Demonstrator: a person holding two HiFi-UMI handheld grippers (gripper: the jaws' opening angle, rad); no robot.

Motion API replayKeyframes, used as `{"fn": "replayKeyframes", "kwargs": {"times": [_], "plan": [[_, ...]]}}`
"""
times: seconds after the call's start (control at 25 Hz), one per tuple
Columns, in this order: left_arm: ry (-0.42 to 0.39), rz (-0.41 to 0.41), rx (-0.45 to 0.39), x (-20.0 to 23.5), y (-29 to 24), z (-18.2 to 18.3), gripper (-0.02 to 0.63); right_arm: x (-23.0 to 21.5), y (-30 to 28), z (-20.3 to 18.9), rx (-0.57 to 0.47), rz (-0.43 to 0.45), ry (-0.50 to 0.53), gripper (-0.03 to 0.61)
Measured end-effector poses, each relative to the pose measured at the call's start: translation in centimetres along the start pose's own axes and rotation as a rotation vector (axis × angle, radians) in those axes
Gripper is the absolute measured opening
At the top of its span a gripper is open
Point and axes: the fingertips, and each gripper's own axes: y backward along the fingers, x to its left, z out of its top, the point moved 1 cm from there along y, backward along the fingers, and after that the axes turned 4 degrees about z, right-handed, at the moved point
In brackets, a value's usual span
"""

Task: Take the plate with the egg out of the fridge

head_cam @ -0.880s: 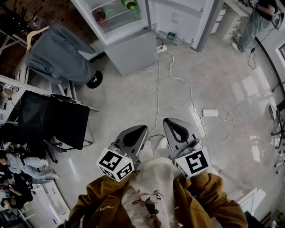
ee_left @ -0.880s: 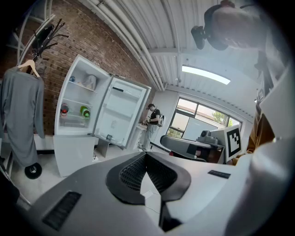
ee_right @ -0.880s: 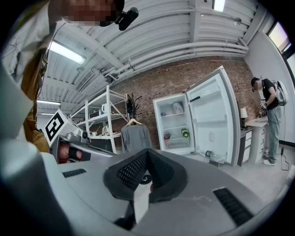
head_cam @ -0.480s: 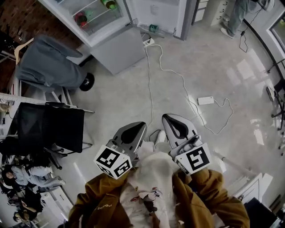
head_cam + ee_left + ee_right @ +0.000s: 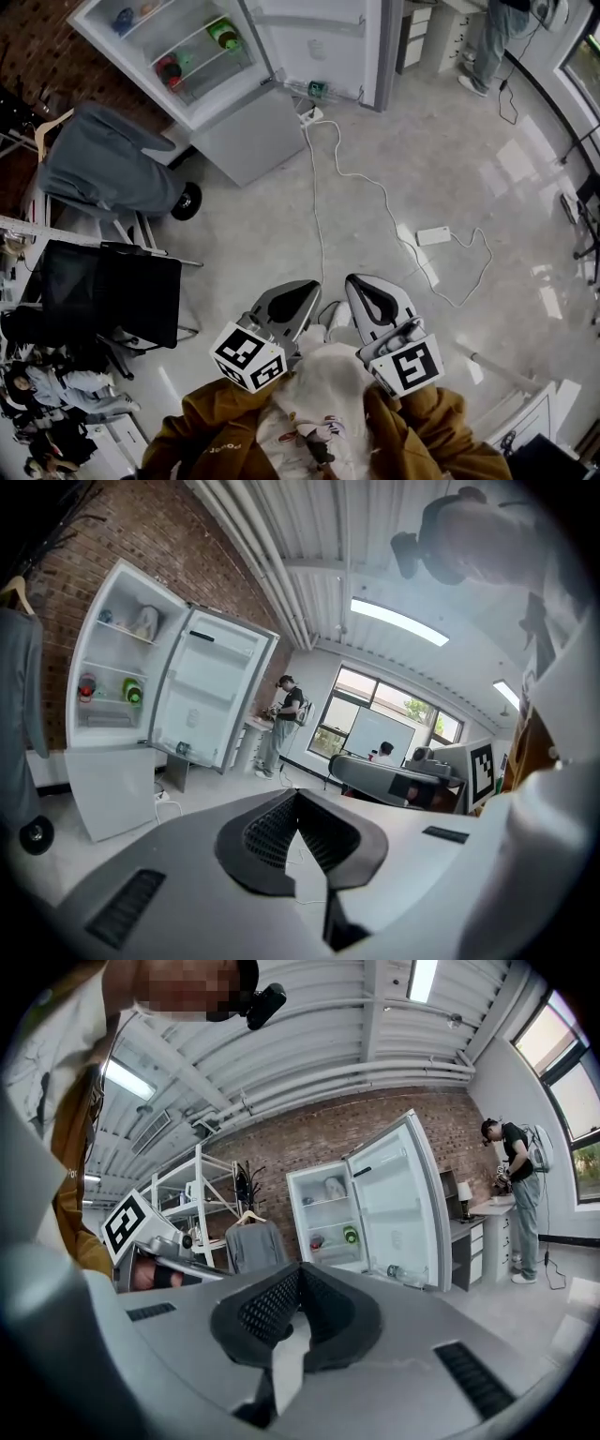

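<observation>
The white fridge [image 5: 234, 122] stands open across the room, its door [image 5: 319, 42] swung right. Its shelves hold a green item [image 5: 223, 35] and a red item [image 5: 169, 70]. A pale object [image 5: 145, 621] sits on the top shelf; I cannot tell whether it is the plate with the egg. My left gripper [image 5: 309, 289] and right gripper [image 5: 356, 283] are held side by side close to my body, far from the fridge. Both are shut with nothing between the jaws, as the left gripper [image 5: 297, 795] and right gripper [image 5: 300, 1270] show in their own views.
A chair draped in grey cloth [image 5: 108, 164] and a black chair [image 5: 112, 281] stand at the left. A white cable [image 5: 317, 187] and a power strip [image 5: 433, 236] lie on the floor between me and the fridge. A person [image 5: 487, 37] stands at a counter, far right.
The head view has tilted up, so more of the fridge's inside shows and it sits lower in the frame. Both grippers stay shut near my body.
</observation>
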Motion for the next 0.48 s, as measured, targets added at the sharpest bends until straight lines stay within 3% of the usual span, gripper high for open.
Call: {"fn": "replayKeyframes", "kwargs": {"times": [0.2, 0.48], "plan": [[0.028, 0.08, -0.047, 2.2, 1.4, 0.8, 0.008, -0.3, -2.4, -0.8, 0.041, 0.051, -0.019, -0.003], [0.141, 0.231, -0.095, 7.5, 4.2, 0.4, 0.008, 0.7, -7.8, -2.0, 0.109, 0.183, -0.119, -0.003]]}}
